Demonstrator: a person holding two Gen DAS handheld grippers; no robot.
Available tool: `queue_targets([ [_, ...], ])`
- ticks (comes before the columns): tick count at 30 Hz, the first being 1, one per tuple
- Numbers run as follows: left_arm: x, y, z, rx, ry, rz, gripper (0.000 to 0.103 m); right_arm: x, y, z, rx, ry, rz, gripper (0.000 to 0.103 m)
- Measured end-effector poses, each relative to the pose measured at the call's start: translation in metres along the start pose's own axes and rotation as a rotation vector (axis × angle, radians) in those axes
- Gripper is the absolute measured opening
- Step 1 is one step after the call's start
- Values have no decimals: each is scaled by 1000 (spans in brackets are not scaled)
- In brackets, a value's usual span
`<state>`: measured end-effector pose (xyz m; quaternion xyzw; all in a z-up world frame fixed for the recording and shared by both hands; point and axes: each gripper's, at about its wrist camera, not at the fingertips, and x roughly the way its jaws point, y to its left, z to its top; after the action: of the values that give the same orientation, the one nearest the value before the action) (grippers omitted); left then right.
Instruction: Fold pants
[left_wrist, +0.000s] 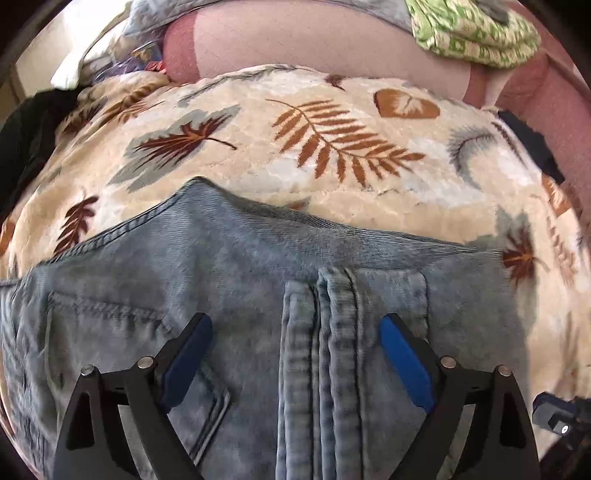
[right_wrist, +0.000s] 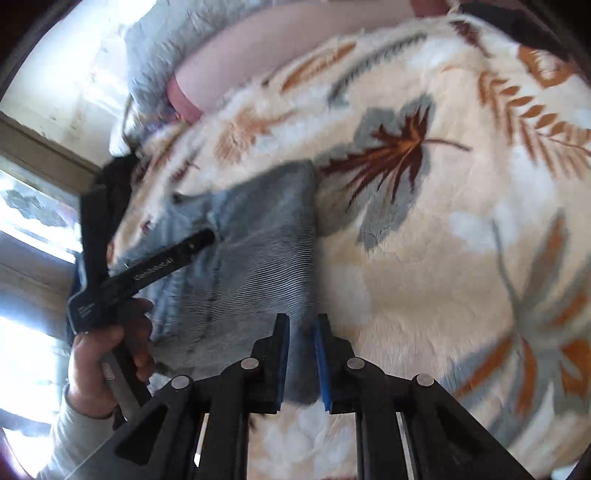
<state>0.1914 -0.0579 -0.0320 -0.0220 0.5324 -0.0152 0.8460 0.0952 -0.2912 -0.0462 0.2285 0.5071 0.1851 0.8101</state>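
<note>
Light blue denim pants (left_wrist: 229, 280) lie folded on a leaf-patterned blanket (left_wrist: 332, 147). In the left wrist view my left gripper (left_wrist: 295, 325) is open wide above the pants, its blue pads either side of a thick seam, holding nothing. In the right wrist view the pants (right_wrist: 255, 251) lie left of centre. My right gripper (right_wrist: 301, 321) has its jaws close together on the right edge of the denim, with fabric between the pads. The left gripper's body (right_wrist: 147, 273) and the hand holding it show at left, over the pants.
A pink mattress or cushion (left_wrist: 314, 44) lies beyond the blanket, with a green patterned cloth (left_wrist: 476, 33) at top right and grey cloth (right_wrist: 166, 48) at the back. Dark fabric (left_wrist: 26, 147) sits at the left edge. A window (right_wrist: 33, 221) is at left.
</note>
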Motion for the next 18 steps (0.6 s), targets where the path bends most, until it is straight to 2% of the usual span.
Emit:
queue_targets([
  [2,-24,1,-11,11,-48,-44,92,5,0,-11,-21,27,-15,18],
  [3,-32,-1,-18,26,-57,-53,92,21,-5,-18,-42,76,-71,18],
  [4,-40,-4,-31,49,-58,-70,92,27,-8,-22,-42,74,-97,18],
  [5,-40,-7,-38,67,-49,-63,92,27,-11,-23,-30,61,-85,18],
  [8,-17,-18,-64,165,10,33,93,13,-8,-13,-10,44,-46,21],
  [10,-23,-15,-67,139,-23,26,93,1,1,2,-39,-4,-57,21],
  [13,-38,-17,-65,141,-54,22,92,6,10,32,-3,-8,83,20],
  [15,-47,-18,-70,147,-89,20,92,29,8,47,42,43,180,20],
  [16,-48,-19,-72,158,-92,20,92,42,4,50,49,80,170,21],
  [17,-43,-21,-74,178,-78,29,92,56,-6,50,63,105,97,21],
  [18,-34,-22,-76,197,-52,50,92,70,-26,49,155,121,64,14],
])
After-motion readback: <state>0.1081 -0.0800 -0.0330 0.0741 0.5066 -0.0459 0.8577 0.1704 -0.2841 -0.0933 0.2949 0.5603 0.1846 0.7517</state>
